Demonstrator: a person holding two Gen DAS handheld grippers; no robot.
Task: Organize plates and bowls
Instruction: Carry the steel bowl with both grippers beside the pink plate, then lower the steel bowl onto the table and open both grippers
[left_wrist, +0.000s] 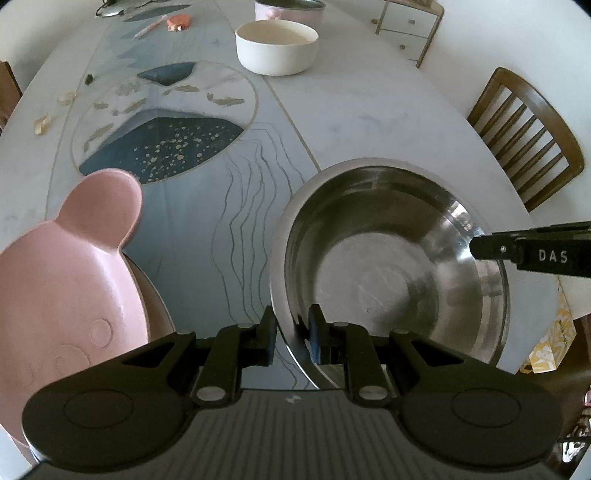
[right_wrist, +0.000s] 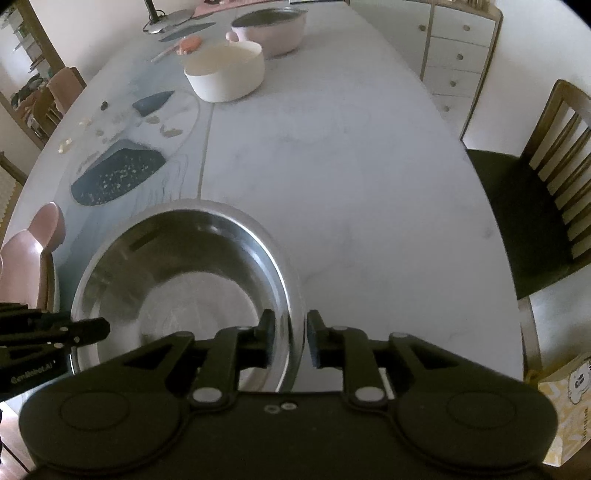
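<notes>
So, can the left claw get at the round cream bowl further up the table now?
Probably not yet: the left claw is straddling the steel bowl's rim. The table between it and the cream bowl looks bare.

The left gripper points steeply downward, its two fingers set close together with a narrow gap, one finger on each side of a thin metal rim. The right gripper tilts down at much the same angle, its fingers likewise nearly closed astride the opposite rim. Whether either gripper's pads press cannot be told.
</notes>
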